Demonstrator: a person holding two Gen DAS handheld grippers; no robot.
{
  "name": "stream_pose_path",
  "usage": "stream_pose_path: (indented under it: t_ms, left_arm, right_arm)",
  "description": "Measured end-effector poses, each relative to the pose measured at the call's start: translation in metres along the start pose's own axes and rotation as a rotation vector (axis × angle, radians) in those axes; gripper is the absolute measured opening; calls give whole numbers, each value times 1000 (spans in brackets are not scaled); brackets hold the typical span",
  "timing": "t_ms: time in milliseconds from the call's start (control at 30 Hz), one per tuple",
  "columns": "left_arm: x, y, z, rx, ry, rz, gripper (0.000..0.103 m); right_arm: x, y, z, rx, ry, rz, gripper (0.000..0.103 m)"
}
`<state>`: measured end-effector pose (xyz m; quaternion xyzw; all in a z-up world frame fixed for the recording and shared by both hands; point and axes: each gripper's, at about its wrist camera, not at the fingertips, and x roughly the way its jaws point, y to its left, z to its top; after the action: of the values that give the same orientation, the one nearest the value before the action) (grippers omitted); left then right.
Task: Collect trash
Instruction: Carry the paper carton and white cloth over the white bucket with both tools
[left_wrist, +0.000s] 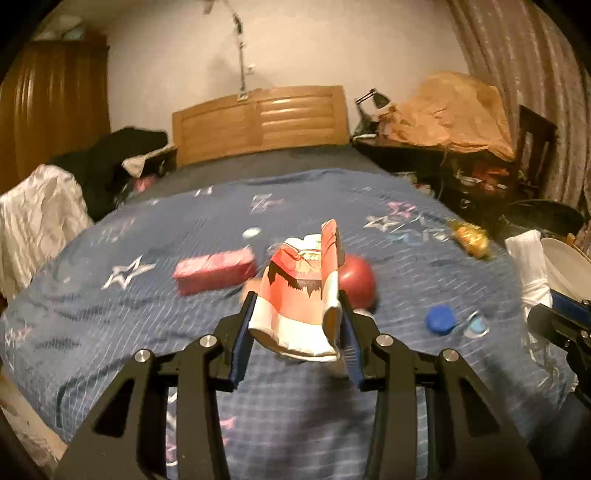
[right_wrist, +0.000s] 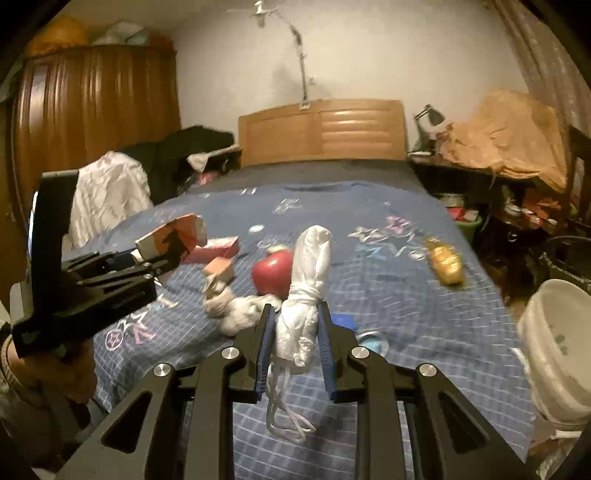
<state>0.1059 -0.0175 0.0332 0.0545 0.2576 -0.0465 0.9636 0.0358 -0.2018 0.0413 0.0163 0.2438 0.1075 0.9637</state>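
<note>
Carton (left_wrist: 299, 295) sits clamped in the left gripper (left_wrist: 295, 325); right gripper (right_wrist: 295, 332) grips a bag (right_wrist: 306, 291), with the bin (right_wrist: 557, 347) nearest, on its right.

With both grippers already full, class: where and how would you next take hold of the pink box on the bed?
Grip the pink box across its two long sides near the middle, coming from above. It lies flat on the bedspread, long and narrow, with bare cloth along both sides, so a hand-held gripper should straddle it.
</note>
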Motion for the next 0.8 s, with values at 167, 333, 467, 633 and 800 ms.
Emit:
stream_pose_path:
  t_ms: [167, 333, 467, 633, 800]
  left_arm:
    - [-3, -41, 20, 39, -41, -46, 40]
    - [-6, -90, 39, 99, -76, -112, 40]
    - [-9, -129, 51, 148, -101, -170, 40]
    - [-8, -175, 60, 204, -113, -229, 40]
    - [-3, -216, 65, 252, -118, -282, 40]
  right_arm:
    - [-30, -32, 4, 43, -58, -75, 25]
    - [-62, -74, 8, 87, -100, -163, 25]
    - [-89, -113, 6, 113, -123, -239, 25]
    - [-119, -161, 2, 140, -136, -326, 25]
    - [-148, -210, -3, 147, -140, -413, 25]
